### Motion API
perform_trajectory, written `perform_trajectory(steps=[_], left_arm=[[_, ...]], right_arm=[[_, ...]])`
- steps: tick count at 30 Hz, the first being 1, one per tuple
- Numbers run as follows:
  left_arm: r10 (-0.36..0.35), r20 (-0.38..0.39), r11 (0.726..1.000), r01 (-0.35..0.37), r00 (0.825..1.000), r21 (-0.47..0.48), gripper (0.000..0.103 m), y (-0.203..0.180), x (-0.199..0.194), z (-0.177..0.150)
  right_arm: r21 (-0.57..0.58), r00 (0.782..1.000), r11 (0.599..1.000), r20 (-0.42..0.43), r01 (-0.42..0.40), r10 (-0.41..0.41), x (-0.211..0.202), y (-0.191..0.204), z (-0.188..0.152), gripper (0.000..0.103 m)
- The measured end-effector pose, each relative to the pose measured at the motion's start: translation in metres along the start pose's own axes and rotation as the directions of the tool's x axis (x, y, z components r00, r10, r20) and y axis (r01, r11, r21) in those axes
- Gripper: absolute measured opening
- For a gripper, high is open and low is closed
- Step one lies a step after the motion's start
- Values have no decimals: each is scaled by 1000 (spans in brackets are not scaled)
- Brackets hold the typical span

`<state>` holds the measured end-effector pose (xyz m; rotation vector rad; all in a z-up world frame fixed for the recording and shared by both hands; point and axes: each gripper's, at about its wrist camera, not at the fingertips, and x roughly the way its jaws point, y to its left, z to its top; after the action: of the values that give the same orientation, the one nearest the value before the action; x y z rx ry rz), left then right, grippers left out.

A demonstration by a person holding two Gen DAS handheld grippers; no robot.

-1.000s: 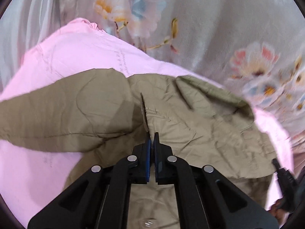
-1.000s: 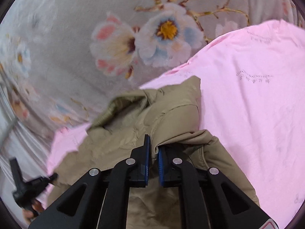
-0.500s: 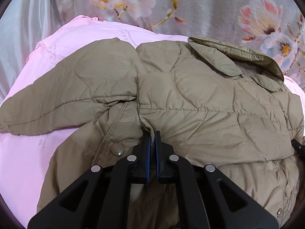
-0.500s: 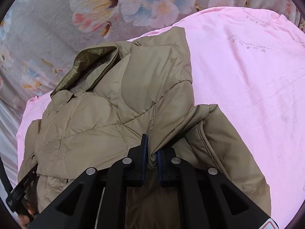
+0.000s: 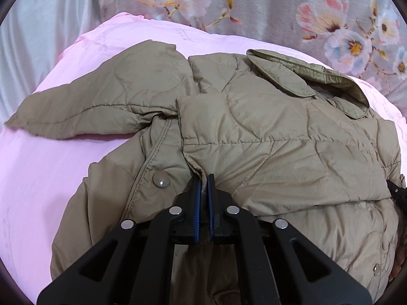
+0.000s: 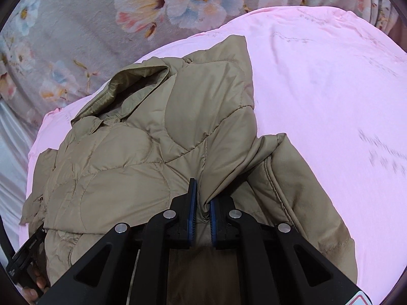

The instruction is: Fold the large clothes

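An olive quilted jacket [image 5: 267, 132] lies spread on a pink sheet [image 5: 45, 167], collar [image 5: 305, 76] at the far right, one sleeve [image 5: 84, 111] stretched to the left. My left gripper [image 5: 203, 180] is shut on a fold of the jacket's front edge beside a snap button [image 5: 161, 179]. In the right wrist view the jacket [image 6: 132, 157] fills the left and middle, collar [image 6: 132, 84] at the far left. My right gripper [image 6: 202, 198] is shut on a bunched fold of the jacket near a sleeve [image 6: 300, 185].
The pink sheet [image 6: 330, 89] lies over a grey floral blanket [image 5: 279, 7] that runs along the far side [image 6: 76, 25]. Pale cloth hangs at the far left [image 5: 33, 25]. The other gripper shows at each view's edge [image 6: 28, 249].
The jacket, lifted and bunched a second ago, has come down and now lies spread flat on the pink sheet. Both grippers have stayed shut on it and moved lower.
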<state>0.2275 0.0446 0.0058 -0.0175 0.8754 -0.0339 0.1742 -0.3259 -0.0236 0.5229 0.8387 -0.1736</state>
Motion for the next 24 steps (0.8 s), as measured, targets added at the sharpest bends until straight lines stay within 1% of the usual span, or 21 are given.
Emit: perform_trajectory(steps=[1,3,5,6,7,8,9,11,12,14,15,16,18,20,21,22,24], left_arm=[[1,0,1000,-1,1000,-6,5,3,-7,-6],[-1,-3,1000,1,1000,-13,5,6,-13,-7],[14,-7,1000,-14,1000,-2,8,6,-20,-3],[32,-4,999,-32,999,9,18,5,-26,0],[58,10,998,-58,998,16,36,6,-36,5],[72,31,997,-72,997,9,47,7,-47,9],[72,69,997,-71,995,-15,59,8,-63,17],[48,115,998,-43,992,-41,60,5,-80,29],[10,117,999,-5,993,-43,60,-2,-84,35],[-66,87,998,67,994,-12,60,-24,-74,41],[-78,69,997,78,995,4,60,-34,-67,41],[-87,42,996,86,995,31,60,-49,-52,39],[-88,-3,994,88,996,66,60,-65,-26,35],[-67,-49,994,72,997,87,60,-73,2,25],[-62,-41,993,65,997,94,63,-75,7,21],[-55,-18,993,56,998,108,63,-76,10,17],[-41,-1,992,41,999,119,64,-77,12,13]], right_arm=[[-3,1000,1000,-2,-8,8,-4,0,-5,10],[-1,1000,1000,-19,-22,22,-10,-2,-8,13],[26,999,1000,-35,-17,18,-20,-4,-7,24],[36,1000,999,-27,-12,13,-33,-3,-9,27],[36,1000,999,3,-15,15,-47,-1,-11,32],[27,1000,999,25,-17,16,-58,2,-12,32],[-5,998,1000,53,-14,14,-70,10,-13,32],[-70,998,997,68,-9,14,-79,30,-13,32],[-112,998,994,61,-19,25,-79,45,-13,32],[-180,997,982,31,-62,68,-68,75,-11,31],[-204,997,976,19,-70,75,-62,87,-12,31],[-236,997,969,1,-71,73,-51,101,-13,29],[-273,998,960,-32,-68,61,-30,120,-17,28],[-284,996,957,-73,-62,43,-8,128,-22,28],[-294,997,955,-78,-45,23,2,128,-27,28],[-297,997,954,-69,-43,23,7,128,-31,28],[-292,998,955,-62,-44,27,11,126,-35,28]])
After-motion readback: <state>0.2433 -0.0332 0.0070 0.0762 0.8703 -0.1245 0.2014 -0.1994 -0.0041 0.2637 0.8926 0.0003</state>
